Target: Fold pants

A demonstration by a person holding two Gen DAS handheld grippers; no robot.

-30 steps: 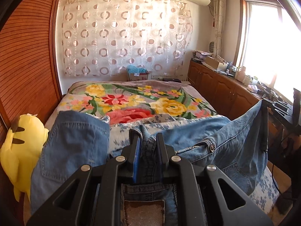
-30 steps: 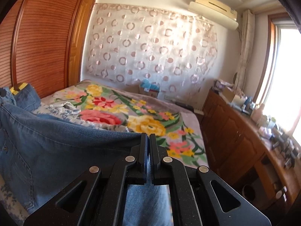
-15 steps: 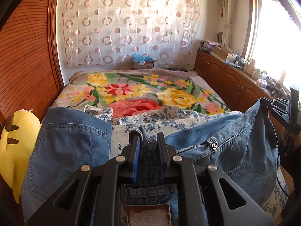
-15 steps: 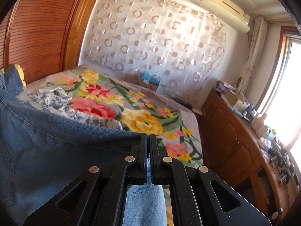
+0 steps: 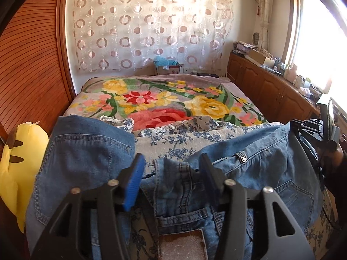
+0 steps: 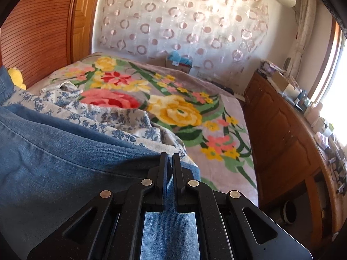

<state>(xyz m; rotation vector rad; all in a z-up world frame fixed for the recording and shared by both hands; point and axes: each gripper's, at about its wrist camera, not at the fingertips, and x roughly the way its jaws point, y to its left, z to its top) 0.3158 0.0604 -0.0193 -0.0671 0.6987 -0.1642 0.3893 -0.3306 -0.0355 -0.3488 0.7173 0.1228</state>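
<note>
The pants [image 5: 91, 158] lie on the bed [image 5: 164, 99] over a sheet [image 5: 173, 143], a plush toy [image 5: 19, 158] at their left, cabinets [image 5: 271, 91] along the right.

My left gripper [image 5: 171, 169] is black with round silver screws. One finger has a blue pad [image 5: 133, 184]. My right gripper [image 6: 170, 164] is black too.

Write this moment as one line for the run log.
left gripper: opening, jeans waistband between, unpressed | right gripper: shut on jeans | jeans over bed
</note>
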